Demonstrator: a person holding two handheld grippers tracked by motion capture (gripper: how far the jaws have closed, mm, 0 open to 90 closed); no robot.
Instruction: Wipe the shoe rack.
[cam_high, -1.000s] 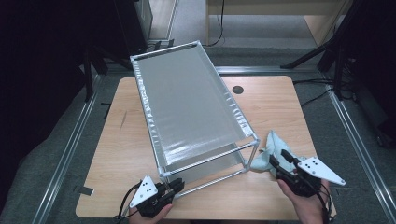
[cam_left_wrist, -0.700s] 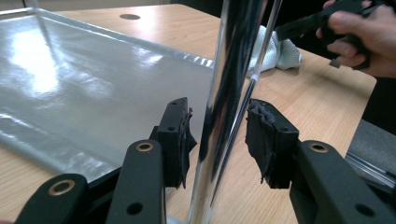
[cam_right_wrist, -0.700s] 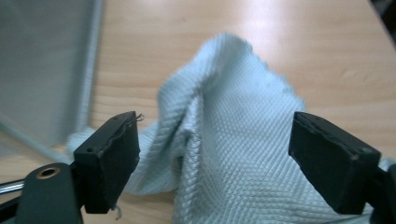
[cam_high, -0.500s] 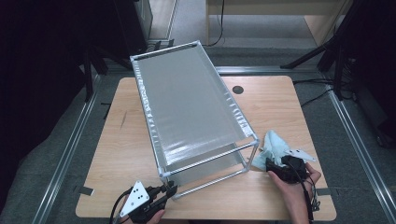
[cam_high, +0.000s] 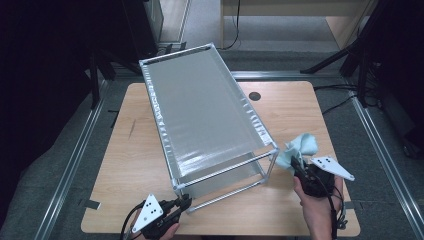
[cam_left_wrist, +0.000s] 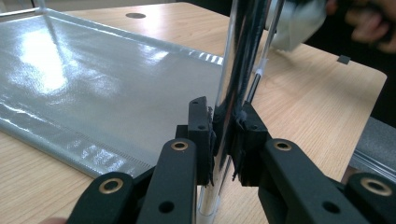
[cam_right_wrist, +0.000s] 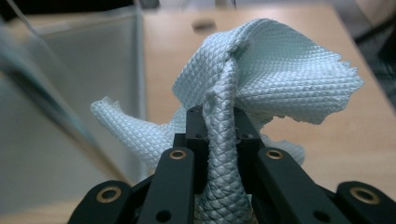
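Left gripper (cam_left_wrist: 224, 140) clamps the rack's corner post (cam_left_wrist: 233, 70); right gripper (cam_right_wrist: 219, 135), just closed, pinches the cloth (cam_right_wrist: 271, 79). Risk: rack tipping off the table's near edge during wiping.

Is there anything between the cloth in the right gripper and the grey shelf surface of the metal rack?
Nothing visible blocks it. The pale green woven cloth, pinched in the right gripper, hangs just beside the silver metal-framed rack, at its near right corner post.

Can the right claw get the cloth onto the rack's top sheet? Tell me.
Probably yes. The right claw grips the cloth just beside the rack, and nothing lies on the sheet or between.
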